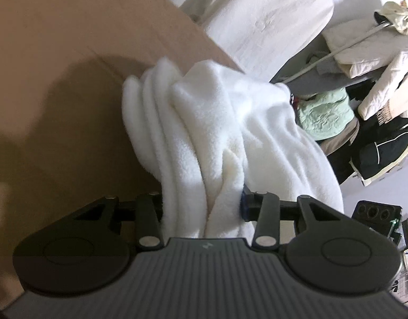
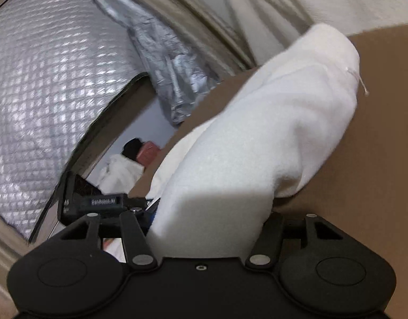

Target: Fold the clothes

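**One white fleece garment held over a brown cardboard surface**

One brown cardboard surface [image 1: 57,93] is seen beneath the work. One white fleece garment [image 1: 204,133] is draped over its edge and bunched into folds. The cloth is clamped by the left gripper [image 1: 202,207] and, at another part, by the right gripper [image 2: 211,212]; two grippers are counted. A pile of clothes [image 1: 376,93] lies well apart. "GenRobot.AI" is read on one black device [image 2: 102,201].
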The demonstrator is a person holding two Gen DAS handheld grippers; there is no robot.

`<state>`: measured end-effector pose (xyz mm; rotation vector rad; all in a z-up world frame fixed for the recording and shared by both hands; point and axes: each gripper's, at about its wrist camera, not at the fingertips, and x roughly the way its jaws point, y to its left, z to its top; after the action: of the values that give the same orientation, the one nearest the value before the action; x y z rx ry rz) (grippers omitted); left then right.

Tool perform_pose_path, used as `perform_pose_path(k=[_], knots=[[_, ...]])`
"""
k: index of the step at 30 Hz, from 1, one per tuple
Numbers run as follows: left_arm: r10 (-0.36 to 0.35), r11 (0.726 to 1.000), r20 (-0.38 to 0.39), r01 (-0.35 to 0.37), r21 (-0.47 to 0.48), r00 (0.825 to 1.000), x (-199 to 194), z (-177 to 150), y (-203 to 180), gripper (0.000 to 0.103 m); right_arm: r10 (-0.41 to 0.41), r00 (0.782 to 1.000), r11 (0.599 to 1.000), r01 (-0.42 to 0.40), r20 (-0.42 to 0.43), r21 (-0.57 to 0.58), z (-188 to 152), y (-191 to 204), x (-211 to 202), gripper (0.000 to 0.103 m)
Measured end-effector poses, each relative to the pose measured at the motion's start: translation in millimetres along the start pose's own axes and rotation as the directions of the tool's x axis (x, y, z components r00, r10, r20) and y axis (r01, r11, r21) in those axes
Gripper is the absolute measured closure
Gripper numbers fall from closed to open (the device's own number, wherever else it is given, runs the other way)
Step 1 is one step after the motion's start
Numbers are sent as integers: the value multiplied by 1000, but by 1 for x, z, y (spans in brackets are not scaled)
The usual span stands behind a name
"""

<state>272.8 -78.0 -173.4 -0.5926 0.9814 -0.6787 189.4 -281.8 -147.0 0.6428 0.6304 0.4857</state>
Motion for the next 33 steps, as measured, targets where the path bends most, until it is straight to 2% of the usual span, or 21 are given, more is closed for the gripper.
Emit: perform_pose_path(k=[5, 10, 13, 16, 19, 22, 24, 25, 26, 27, 28, 29, 30, 31, 32, 33], knots=[[29, 999, 36, -29, 21, 999, -34, -3, 1, 62, 35, 999, 998, -36, -23, -51, 3, 23, 7, 40], [26, 999, 65, -24, -35, 998, -61, 9, 27, 62, 80, 993, 992, -88, -87, -89, 26, 31, 19, 40], [59, 998, 91, -55, -38, 994, -74, 38, 37, 62, 83, 989, 979, -104, -126, -176, 46, 47, 46, 40], [106, 994, 120, -103, -35, 987, -94, 81, 44, 62, 128, 983, 962, -155, -131, -225, 74, 58, 80, 40], [209, 976, 170, -217, 32, 963, -123, 136, 37, 62, 199, 975, 944, -219, -104, -247, 99, 67, 119, 40], [319, 932, 220, -347, 104, 922, -151, 185, 31, 60, 269, 962, 934, -274, -52, -230, 125, 82, 166, 40], [364, 911, 237, -397, 111, 901, -157, 214, 42, 51, 269, 963, 943, -268, -23, -196, 134, 85, 195, 37], [408, 899, 245, -433, 61, 880, -155, 227, 59, 43, 261, 965, 950, -258, -9, -174, 138, 86, 209, 30], [466, 878, 254, -478, -13, 848, -152, 239, 80, 28, 211, 978, 971, -209, 3, -120, 133, 81, 227, 17], [539, 839, 271, -538, -86, 798, -147, 247, 101, 18, 147, 989, 987, -146, 8, -65, 127, 75, 243, 8], [619, 783, 290, -601, -159, 730, -141, 251, 122, 12, 12, 1000, 1000, -12, -15, -11, 114, 69, 258, 2], [692, 721, 296, -657, -222, 659, -135, 251, 143, 15, -105, 993, 994, 106, -57, 27, 94, 61, 271, 4], [749, 662, 270, -702, -263, 605, -130, 247, 164, 15, -199, 975, 977, 205, -97, 55, 76, 53, 281, 6], [765, 644, 245, -709, -288, 595, -127, 239, 179, 21, -191, 976, 979, 197, -103, 50, 70, 49, 277, 12], [759, 651, 234, -694, -307, 608, -126, 227, 191, 23, -182, 977, 981, 188, -110, 46, 63, 45, 272, 15], [737, 675, 244, -663, -324, 631, -128, 215, 199, 23, -173, 978, 983, 179, -117, 42, 57, 40, 268, 15]])
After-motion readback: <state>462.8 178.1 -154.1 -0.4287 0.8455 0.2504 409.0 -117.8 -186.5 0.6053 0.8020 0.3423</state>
